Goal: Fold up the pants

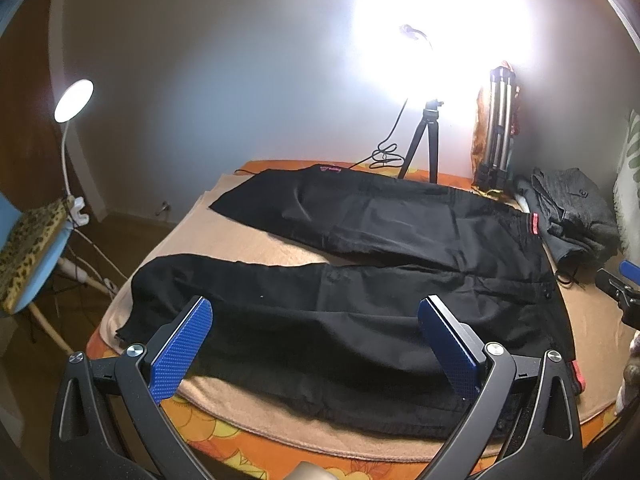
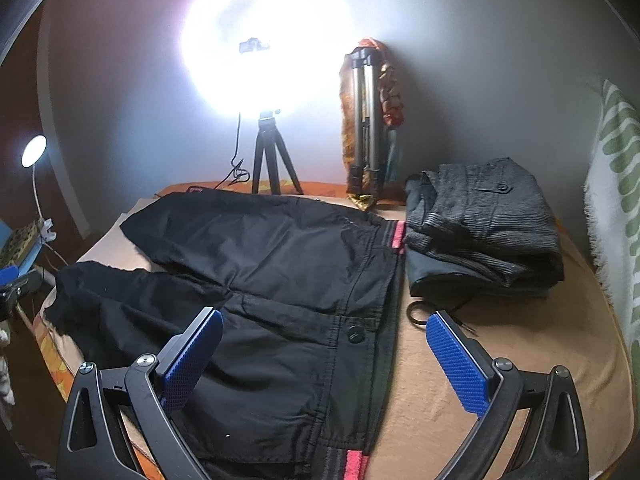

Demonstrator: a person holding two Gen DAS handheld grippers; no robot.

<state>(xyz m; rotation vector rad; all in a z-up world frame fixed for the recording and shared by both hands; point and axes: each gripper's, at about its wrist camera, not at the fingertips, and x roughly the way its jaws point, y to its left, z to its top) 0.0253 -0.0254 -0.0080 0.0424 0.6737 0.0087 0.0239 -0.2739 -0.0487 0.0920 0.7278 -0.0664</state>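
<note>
Black pants (image 1: 360,280) lie spread flat on a tan blanket (image 1: 256,240), legs apart and pointing left, the waistband with red trim (image 2: 398,236) to the right. My left gripper (image 1: 316,320) hovers open over the near leg, nothing between its blue pads. In the right wrist view the same pants (image 2: 260,280) fill the middle, and my right gripper (image 2: 324,336) hangs open above the waist near a black button (image 2: 355,336). The tip of the right gripper (image 1: 616,280) shows at the right edge of the left wrist view.
A folded pile of grey garments (image 2: 484,224) sits right of the waistband. A small black tripod (image 2: 274,156) with a bright ring light, and a folded silver tripod (image 2: 364,120), stand by the back wall. A desk lamp (image 1: 74,100) and blue chair (image 1: 28,248) stand to the left.
</note>
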